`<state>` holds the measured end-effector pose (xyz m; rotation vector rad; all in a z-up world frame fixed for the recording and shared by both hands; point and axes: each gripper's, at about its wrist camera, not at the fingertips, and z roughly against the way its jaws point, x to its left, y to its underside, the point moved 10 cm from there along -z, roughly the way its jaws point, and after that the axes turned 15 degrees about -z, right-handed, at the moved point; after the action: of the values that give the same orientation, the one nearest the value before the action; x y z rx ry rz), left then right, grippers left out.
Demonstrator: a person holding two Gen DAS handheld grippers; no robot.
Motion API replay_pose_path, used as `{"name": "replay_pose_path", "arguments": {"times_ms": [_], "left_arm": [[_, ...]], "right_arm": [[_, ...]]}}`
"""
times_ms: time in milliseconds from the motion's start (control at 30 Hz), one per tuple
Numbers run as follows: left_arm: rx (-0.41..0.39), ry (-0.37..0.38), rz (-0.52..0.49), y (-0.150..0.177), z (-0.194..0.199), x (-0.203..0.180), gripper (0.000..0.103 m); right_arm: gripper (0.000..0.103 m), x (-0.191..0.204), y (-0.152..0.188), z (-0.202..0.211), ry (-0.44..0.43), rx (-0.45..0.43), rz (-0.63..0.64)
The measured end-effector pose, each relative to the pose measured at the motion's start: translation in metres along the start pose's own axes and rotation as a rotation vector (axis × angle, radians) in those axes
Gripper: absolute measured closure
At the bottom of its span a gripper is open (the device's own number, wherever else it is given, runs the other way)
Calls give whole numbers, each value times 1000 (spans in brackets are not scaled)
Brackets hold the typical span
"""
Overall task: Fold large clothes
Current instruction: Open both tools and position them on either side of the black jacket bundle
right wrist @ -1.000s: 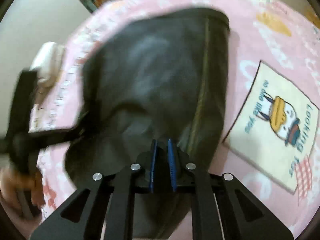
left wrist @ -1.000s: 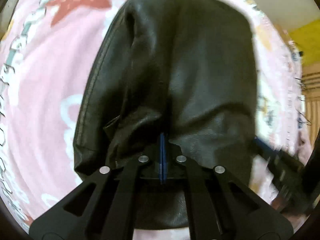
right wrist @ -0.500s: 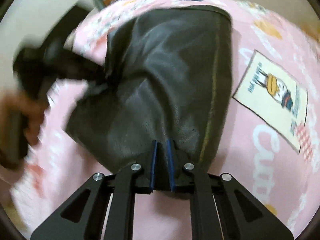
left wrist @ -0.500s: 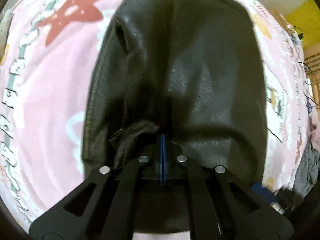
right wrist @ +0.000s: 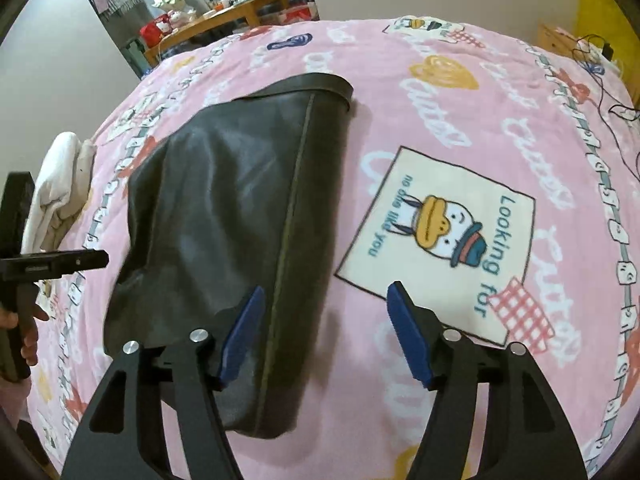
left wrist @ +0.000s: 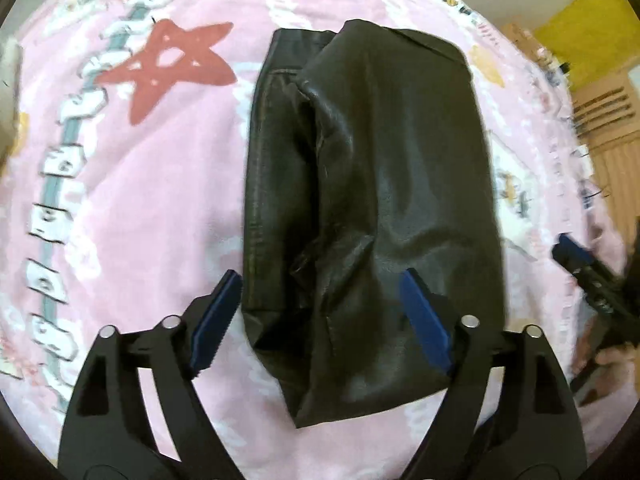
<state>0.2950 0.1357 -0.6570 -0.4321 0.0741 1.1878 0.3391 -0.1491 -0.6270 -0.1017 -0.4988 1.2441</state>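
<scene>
Right tool (left wrist: 576, 260) blurred at frame edge; garment's (right wrist: 224, 216) underside hidden.

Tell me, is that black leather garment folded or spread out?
Folded: the black leather garment lies doubled into a compact oblong on the pink blanket, layered edges visible along one side.

A pink cartoon-print blanket (right wrist: 460, 128) covers the bed, with a folded black leather garment (right wrist: 224, 216) lying on it.

The right tongs (right wrist: 324, 330) hung over the bed (right wrist: 460, 120), jaws opening, their blue pads clear of the folded black leather jacket (right wrist: 232, 220) lying flat below. The left tongs (right wrist: 60, 262) reached in beside the jacket's edge.
</scene>
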Motion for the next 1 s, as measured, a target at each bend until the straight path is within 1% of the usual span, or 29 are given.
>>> {"name": "replay_pose_path", "arguments": {"times_ms": [67, 100, 200, 233, 267, 300, 367, 433, 500, 600, 633, 700, 767, 800, 867, 933, 967, 1000], "left_arm": [[-15, 113, 23, -1, -4, -3, 13], [-21, 153, 32, -2, -6, -3, 12], [-2, 229, 92, -1, -17, 6, 11], [-11, 287, 117, -2, -19, 7, 11], [-21, 323, 127, -3, -20, 7, 11], [-37, 376, 135, -5, -19, 6, 11], [-55, 430, 152, -7, -20, 9, 9], [-45, 446, 181, -6, -28, 15, 8], [-23, 431, 183, -4, -38, 21, 8], [-16, 427, 149, -4, -45, 25, 8], [-23, 418, 127, -6, -47, 26, 8], [-46, 370, 106, -11, -49, 31, 8], [-73, 416, 118, -15, -50, 30, 8], [-81, 424, 125, -17, -52, 32, 8], [-91, 446, 122, -18, -56, 32, 8], [-110, 505, 115, -15, -57, 29, 8], [-138, 557, 124, -15, -56, 28, 8], [-157, 583, 136, -15, -56, 29, 8]], "right_arm": [[32, 5, -2, -2, -28, 5, -15], [32, 8, -2, -4, -34, 9, -16], [29, 16, -2, -13, -57, 30, -20], [28, 19, -2, -16, -77, 42, -31], [27, 20, -2, -18, -91, 53, -42], [26, 22, -3, -22, -107, 67, -57], [26, 24, -3, -29, -149, 101, -87], [25, 25, -4, -39, -228, 147, -154], [25, 25, -3, -48, -277, 194, -209], [25, 24, -5, -62, -317, 234, -258], [25, 25, -5, -66, -330, 245, -264], [25, 29, -5, -70, -360, 263, -268], [24, 33, -5, -73, -371, 267, -266], [23, 34, -4, -74, -365, 261, -254], [19, 38, -5, -75, -382, 251, -250], [19, 36, -5, -76, -398, 244, -269], [19, 35, -6, -76, -408, 243, -282], [19, 33, -6, -76, -421, 243, -299]]}}
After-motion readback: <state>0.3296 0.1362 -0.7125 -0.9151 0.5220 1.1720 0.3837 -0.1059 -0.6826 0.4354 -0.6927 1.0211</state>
